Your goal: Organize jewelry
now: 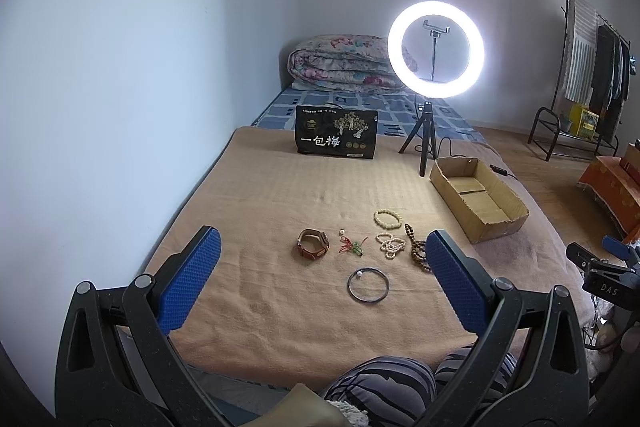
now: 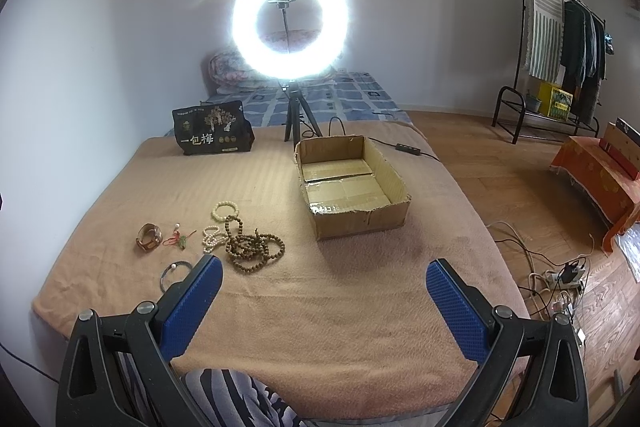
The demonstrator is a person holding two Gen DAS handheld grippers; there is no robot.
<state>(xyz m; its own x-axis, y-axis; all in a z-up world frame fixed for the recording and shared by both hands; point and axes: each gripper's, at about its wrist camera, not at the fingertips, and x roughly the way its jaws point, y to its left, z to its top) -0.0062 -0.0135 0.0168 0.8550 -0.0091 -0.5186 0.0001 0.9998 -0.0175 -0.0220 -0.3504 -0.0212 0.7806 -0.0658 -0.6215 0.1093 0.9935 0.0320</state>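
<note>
Jewelry lies on a tan blanket (image 1: 260,195): a brown leather watch (image 1: 313,245), a red-green cord charm (image 1: 352,247), a pale bead bracelet (image 1: 387,218), a pearl strand (image 1: 390,244), a brown wooden bead necklace (image 2: 252,245) and a thin metal bangle (image 1: 368,285). An empty open cardboard box (image 2: 352,183) sits to their right. My left gripper (image 1: 324,247) is open and empty, held above the near side of the jewelry. My right gripper (image 2: 324,275) is open and empty, near the box's front. The bangle (image 2: 174,275) is partly behind its left finger.
A lit ring light on a tripod (image 1: 436,49) and a black snack bag (image 1: 336,133) stand at the blanket's far end. A folded quilt (image 1: 344,63) lies behind. Cables and a power strip (image 2: 564,279) lie on the wooden floor at right, beyond a clothes rack (image 2: 560,39).
</note>
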